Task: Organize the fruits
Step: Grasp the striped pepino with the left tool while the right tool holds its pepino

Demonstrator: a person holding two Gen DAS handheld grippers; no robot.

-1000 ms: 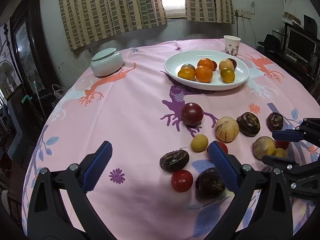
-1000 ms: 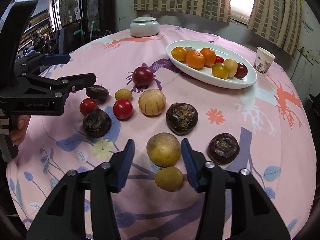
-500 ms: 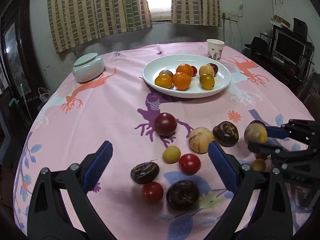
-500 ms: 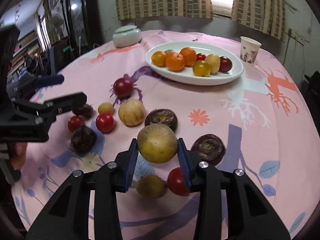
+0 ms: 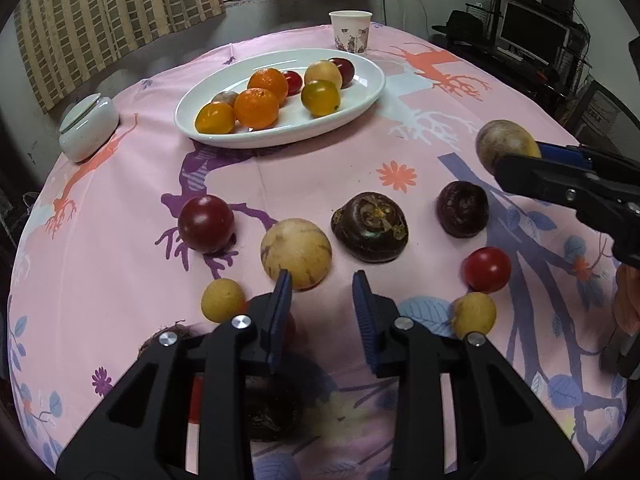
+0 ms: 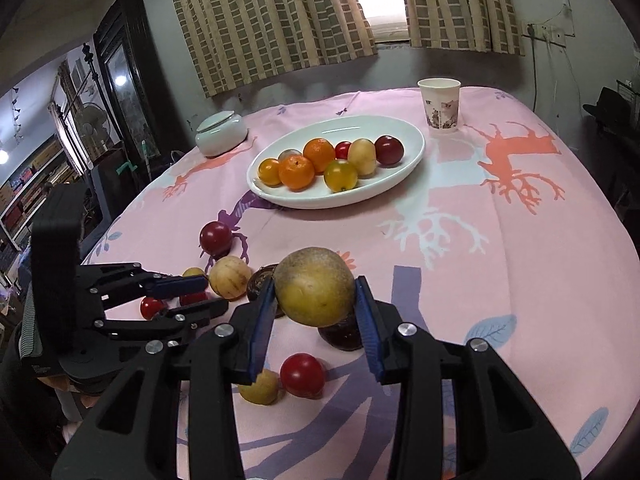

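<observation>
My right gripper (image 6: 316, 308) is shut on a tan-yellow round fruit (image 6: 315, 286) and holds it above the table; the fruit also shows in the left wrist view (image 5: 506, 144). My left gripper (image 5: 322, 292) is half closed and empty, low over the cloth, just in front of a pale striped fruit (image 5: 296, 253). A white oval plate (image 6: 404, 168) holds oranges, yellow and red fruits. Loose fruits lie on the pink cloth: a dark red plum (image 5: 206, 223), two dark wrinkled fruits (image 5: 370, 226), a red tomato (image 5: 486, 269), small yellow fruits (image 5: 474, 314).
A paper cup (image 6: 439, 105) stands beyond the plate at the far right. A white lidded jar (image 6: 221, 135) stands at the far left. More dark fruit lies under my left gripper (image 5: 276, 410). Furniture and a monitor (image 5: 534, 36) stand past the table's right edge.
My right gripper closed on the tan fruit and lifted it off the cloth. My left gripper narrowed its jaws and moved forward and down toward the striped fruit.
</observation>
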